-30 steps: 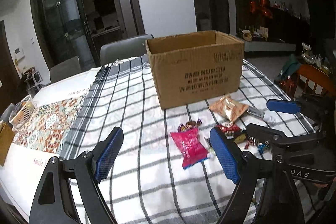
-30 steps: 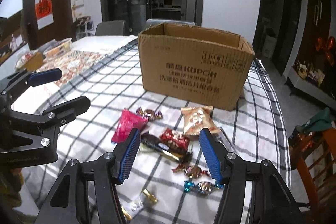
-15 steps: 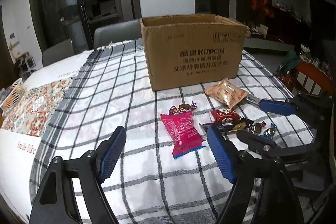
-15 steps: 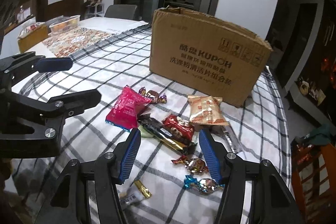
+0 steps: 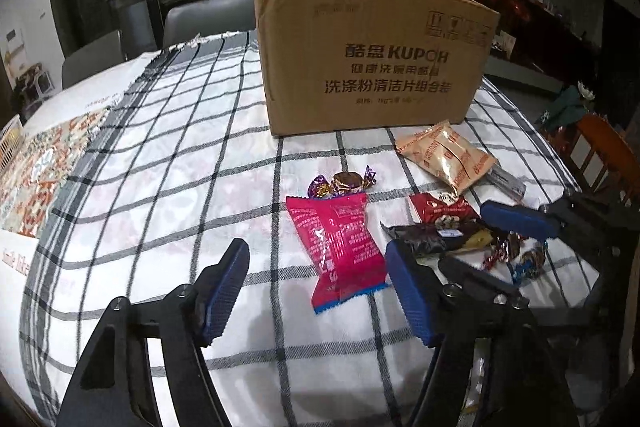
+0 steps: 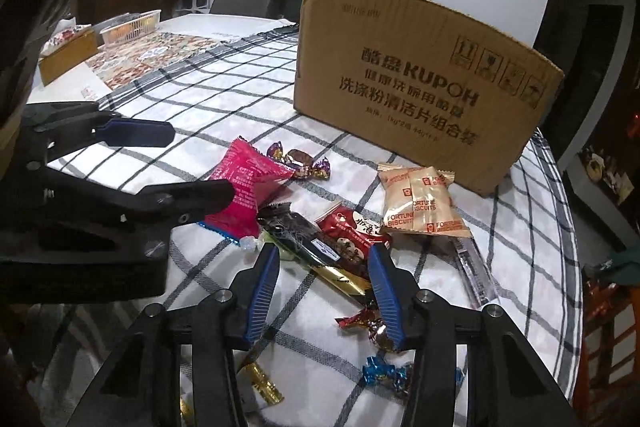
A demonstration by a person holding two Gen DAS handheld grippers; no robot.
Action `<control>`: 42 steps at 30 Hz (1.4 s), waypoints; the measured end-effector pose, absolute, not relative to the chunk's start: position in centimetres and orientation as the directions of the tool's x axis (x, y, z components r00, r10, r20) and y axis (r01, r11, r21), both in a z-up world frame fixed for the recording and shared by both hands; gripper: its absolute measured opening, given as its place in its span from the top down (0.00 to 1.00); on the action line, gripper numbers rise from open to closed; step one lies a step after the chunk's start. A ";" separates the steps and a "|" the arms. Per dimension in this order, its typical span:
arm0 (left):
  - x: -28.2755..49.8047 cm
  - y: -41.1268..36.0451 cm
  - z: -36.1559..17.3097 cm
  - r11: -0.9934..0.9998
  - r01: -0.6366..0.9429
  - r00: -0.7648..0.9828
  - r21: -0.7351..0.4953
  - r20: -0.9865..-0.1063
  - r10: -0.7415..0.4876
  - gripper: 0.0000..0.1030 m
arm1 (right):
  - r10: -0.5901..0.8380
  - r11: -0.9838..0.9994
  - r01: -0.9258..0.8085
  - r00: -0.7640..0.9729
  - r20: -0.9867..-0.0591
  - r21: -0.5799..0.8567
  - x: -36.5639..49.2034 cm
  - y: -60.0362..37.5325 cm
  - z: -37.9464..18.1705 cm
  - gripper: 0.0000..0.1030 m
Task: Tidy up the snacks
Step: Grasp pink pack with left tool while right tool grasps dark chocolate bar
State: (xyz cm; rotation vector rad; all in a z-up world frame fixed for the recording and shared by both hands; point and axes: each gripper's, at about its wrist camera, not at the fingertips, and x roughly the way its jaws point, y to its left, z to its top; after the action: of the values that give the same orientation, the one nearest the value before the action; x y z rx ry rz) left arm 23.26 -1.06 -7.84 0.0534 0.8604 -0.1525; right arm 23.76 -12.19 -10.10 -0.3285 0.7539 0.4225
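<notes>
Every snack still lies on the counter (image 5: 168, 163) before the box (image 5: 372, 59); both grippers' jaws are closing, spread, pinching nothing.

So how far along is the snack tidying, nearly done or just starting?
Just starting. Nothing looks put away: the pink packet, fortune biscuits and candies still lie on the checked cloth before the cardboard box. The left tongs are closing around the pink packet, the right tongs around the dark bar.
</notes>
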 end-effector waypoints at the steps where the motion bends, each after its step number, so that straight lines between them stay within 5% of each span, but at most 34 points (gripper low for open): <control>1: 23.5 -1.1 -7.9 0.988 0.152 0.640 -0.020 -0.760 -0.113 0.33 | 0.251 0.865 -0.483 0.651 -0.716 -0.135 23.9 -12.1 -10.2 0.54; 23: 26.7 -1.2 -10.5 0.988 0.099 0.563 -0.117 -0.812 -0.152 0.45 | 0.278 0.857 -0.504 0.623 -0.731 -0.104 25.3 -11.7 -11.4 0.62; 33: 26.5 -1.4 -10.6 0.982 0.118 0.555 -0.147 -0.810 -0.188 0.59 | 0.292 0.884 -0.465 0.633 -0.717 -0.050 25.7 -12.6 -11.1 0.81; 42: 25.8 -1.5 -9.8 0.983 0.131 0.580 -0.129 -0.794 -0.181 0.65 | 0.287 0.891 -0.450 0.654 -0.699 -0.055 25.1 -12.7 -10.3 0.88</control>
State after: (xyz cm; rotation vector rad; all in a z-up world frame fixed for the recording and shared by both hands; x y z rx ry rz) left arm 25.80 -1.50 -9.77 -0.0584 0.9344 -0.1826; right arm 25.14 -12.72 -10.34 -0.2327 0.7486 0.4222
